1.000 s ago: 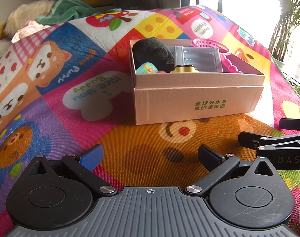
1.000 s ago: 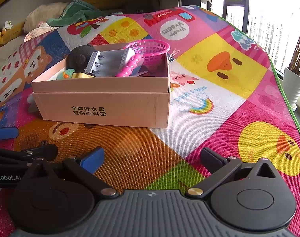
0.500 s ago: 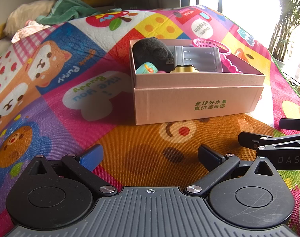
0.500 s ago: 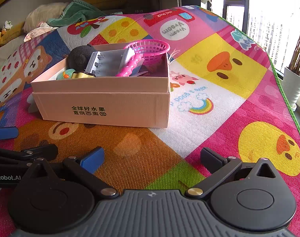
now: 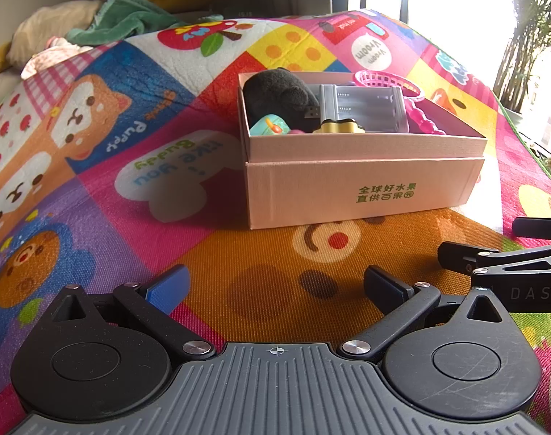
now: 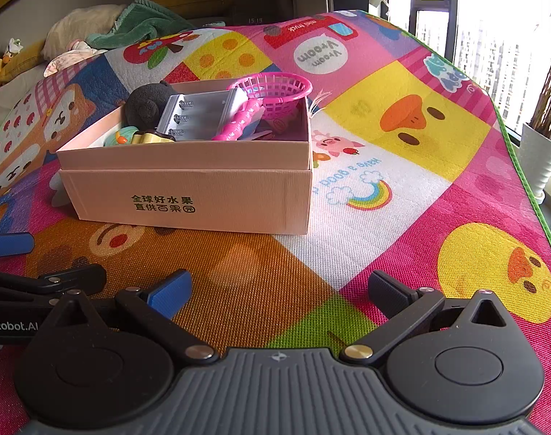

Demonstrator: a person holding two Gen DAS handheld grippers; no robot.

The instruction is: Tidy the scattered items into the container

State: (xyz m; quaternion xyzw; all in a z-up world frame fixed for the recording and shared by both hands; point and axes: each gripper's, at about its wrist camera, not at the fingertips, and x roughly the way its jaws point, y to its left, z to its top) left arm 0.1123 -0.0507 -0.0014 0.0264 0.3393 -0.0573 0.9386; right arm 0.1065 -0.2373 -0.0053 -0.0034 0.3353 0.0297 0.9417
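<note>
On the mat (image 6: 402,137) — filled box (image 6: 188,195), both grippers apparently empty.

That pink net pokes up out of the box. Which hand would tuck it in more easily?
Probably the right. The pink net sits at the box's right end, straight ahead of the open, empty right tool; the left tool faces the other end.

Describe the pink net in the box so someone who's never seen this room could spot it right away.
Find the cardboard box on the colourful play mat. At its far right corner, the pink net leans on the rim, handle sloping down inside. It is the only bright pink mesh thing, beside a grey battery holder.
</note>
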